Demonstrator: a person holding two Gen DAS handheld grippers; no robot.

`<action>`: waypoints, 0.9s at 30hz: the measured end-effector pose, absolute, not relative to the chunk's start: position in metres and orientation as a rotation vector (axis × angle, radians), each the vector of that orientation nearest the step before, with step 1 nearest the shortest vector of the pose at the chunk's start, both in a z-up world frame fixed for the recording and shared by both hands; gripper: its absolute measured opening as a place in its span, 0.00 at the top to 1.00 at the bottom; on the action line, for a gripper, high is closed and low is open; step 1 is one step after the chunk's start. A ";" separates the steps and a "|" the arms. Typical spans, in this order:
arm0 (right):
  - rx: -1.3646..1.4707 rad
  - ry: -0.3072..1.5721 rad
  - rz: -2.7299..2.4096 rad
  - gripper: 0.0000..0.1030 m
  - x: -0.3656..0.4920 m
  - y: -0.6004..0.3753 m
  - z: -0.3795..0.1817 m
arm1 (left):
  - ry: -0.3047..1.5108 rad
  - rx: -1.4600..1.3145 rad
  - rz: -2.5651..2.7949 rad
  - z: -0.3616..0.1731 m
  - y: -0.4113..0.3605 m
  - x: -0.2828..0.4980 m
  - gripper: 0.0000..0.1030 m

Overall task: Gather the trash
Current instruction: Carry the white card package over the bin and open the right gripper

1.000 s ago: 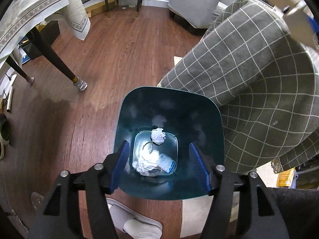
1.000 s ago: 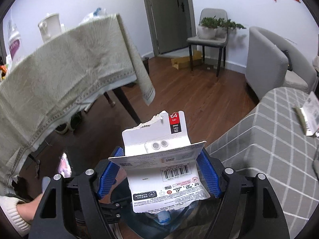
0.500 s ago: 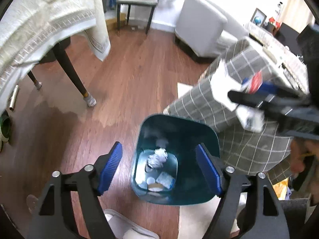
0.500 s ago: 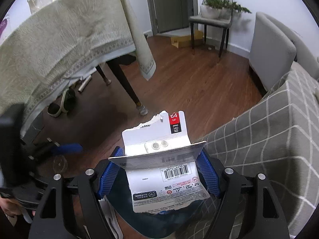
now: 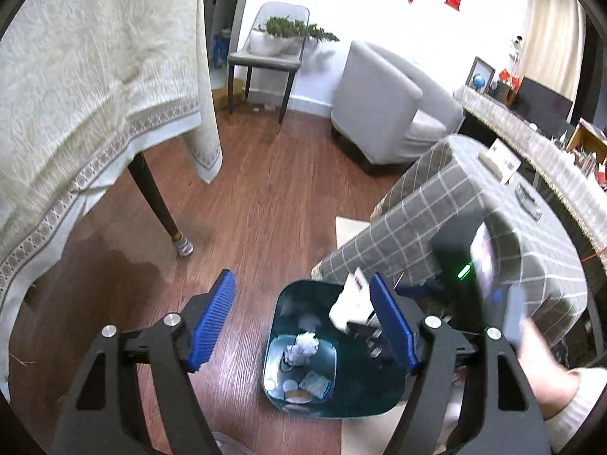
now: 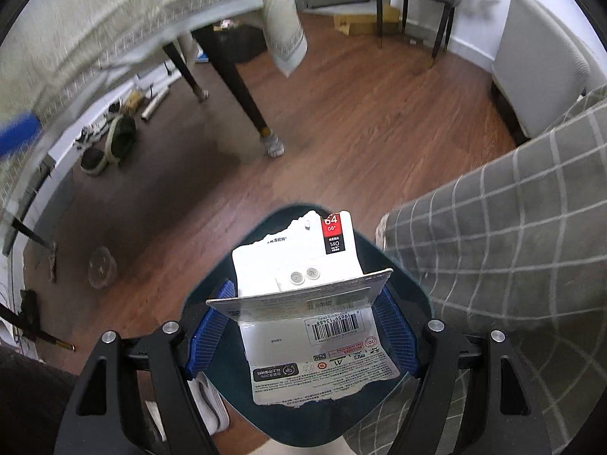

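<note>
A dark teal trash bin (image 5: 356, 394) stands on the wood floor beside a grey checked cover. It holds a crumpled white tissue (image 5: 303, 345) and small bits of paper. My left gripper (image 5: 307, 322) is open and empty, high above the bin. My right gripper (image 6: 303, 326) is shut on a torn white memory-card package (image 6: 303, 299) with a red and black label, held right over the bin's mouth (image 6: 402, 288). The same package (image 5: 351, 299) shows in the left wrist view at the bin's far right rim.
A table with a cream cloth (image 5: 95, 94) and a dark leg (image 5: 155, 204) stands to the left. A grey-checked covered piece of furniture (image 5: 474, 220) flanks the bin on the right. A grey armchair (image 5: 387, 110) and a chair with a plant (image 5: 273, 57) stand behind. Shoes (image 6: 117, 140) lie under the table.
My left gripper has risen and pulled back from the bin. My right gripper has carried the package down over the bin's mouth.
</note>
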State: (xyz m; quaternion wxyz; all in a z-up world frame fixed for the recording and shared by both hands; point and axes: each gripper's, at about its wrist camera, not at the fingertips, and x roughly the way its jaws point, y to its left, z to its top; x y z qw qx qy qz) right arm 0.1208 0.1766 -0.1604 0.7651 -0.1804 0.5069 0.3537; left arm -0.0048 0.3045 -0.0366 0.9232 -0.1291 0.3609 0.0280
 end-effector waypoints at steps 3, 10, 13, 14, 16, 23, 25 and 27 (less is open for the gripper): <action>-0.411 1.145 0.777 0.26 0.116 0.179 -0.176 | 0.717 -0.269 0.054 -0.027 0.304 -0.006 0.28; -0.472 1.204 0.773 0.26 0.106 0.179 -0.201 | 0.677 -0.242 0.043 -0.004 0.297 -0.011 0.37; -0.492 1.231 0.770 0.26 0.105 0.177 -0.210 | 0.657 -0.240 0.034 0.007 0.295 -0.013 0.43; -0.497 1.239 0.769 0.25 0.105 0.176 -0.213 | 0.649 -0.242 0.030 0.010 0.293 -0.013 0.43; -0.519 1.259 0.762 0.21 0.103 0.172 -0.219 | 0.635 -0.246 0.028 0.016 0.292 -0.012 0.44; -0.533 1.232 0.752 0.16 0.103 0.156 -0.210 | 0.597 -0.244 0.035 0.037 0.282 -0.008 0.44; -0.505 1.218 0.771 0.16 0.104 0.152 -0.200 | 0.588 -0.233 0.037 0.041 0.278 -0.007 0.44; -0.478 1.184 0.791 0.16 0.104 0.147 -0.184 | 0.579 -0.225 0.041 0.046 0.274 -0.005 0.44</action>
